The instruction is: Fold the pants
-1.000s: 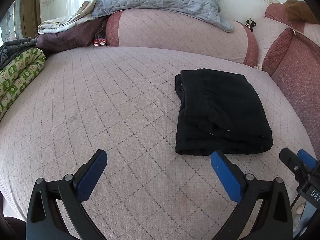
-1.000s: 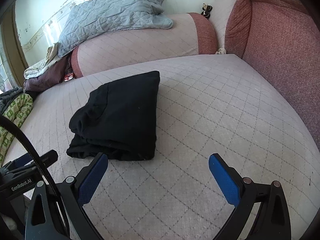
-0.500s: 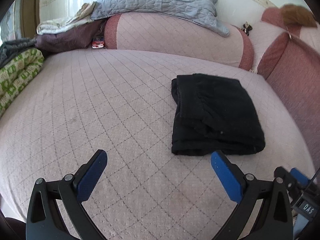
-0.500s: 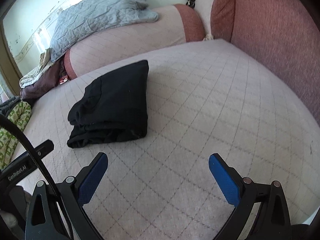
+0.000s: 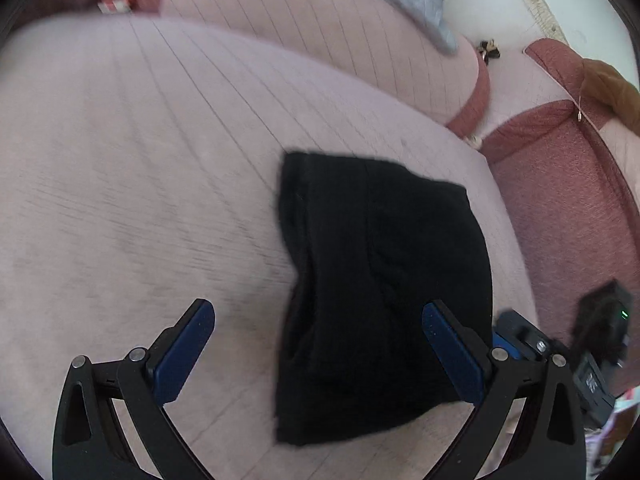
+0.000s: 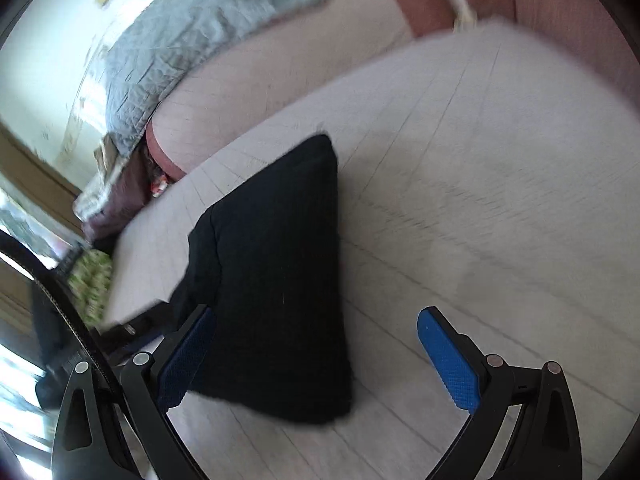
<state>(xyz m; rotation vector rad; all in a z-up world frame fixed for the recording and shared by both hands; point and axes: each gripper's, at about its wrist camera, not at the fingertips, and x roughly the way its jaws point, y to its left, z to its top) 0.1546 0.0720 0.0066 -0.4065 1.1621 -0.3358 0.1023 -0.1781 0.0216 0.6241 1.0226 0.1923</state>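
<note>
The black pants (image 5: 384,292) lie folded into a compact bundle on the pale pink quilted bed (image 5: 140,160), toward its right half in the left wrist view, with the folded edges stacked along the bundle's left side. The left tool (image 5: 316,344) has its 2 blue-padded fingers (image 5: 188,344) spread wide apart; the near end of the pants shows between them, and whether the fingers touch the cloth cannot be told. The right tool (image 6: 316,348) is likewise spread apart, its left pad over the bundle's near corner (image 6: 276,280) and its right pad over bare bed (image 6: 480,160); it grips nothing.

Both views are smeared by motion. A grey quilted blanket (image 6: 192,40) is draped over the pink bolster (image 5: 320,28) behind the bed, and a dark red cushion (image 5: 568,184) stands at the right. A green-patterned cloth (image 6: 90,284) shows at the left edge of the right wrist view. No writing can be read in either view.
</note>
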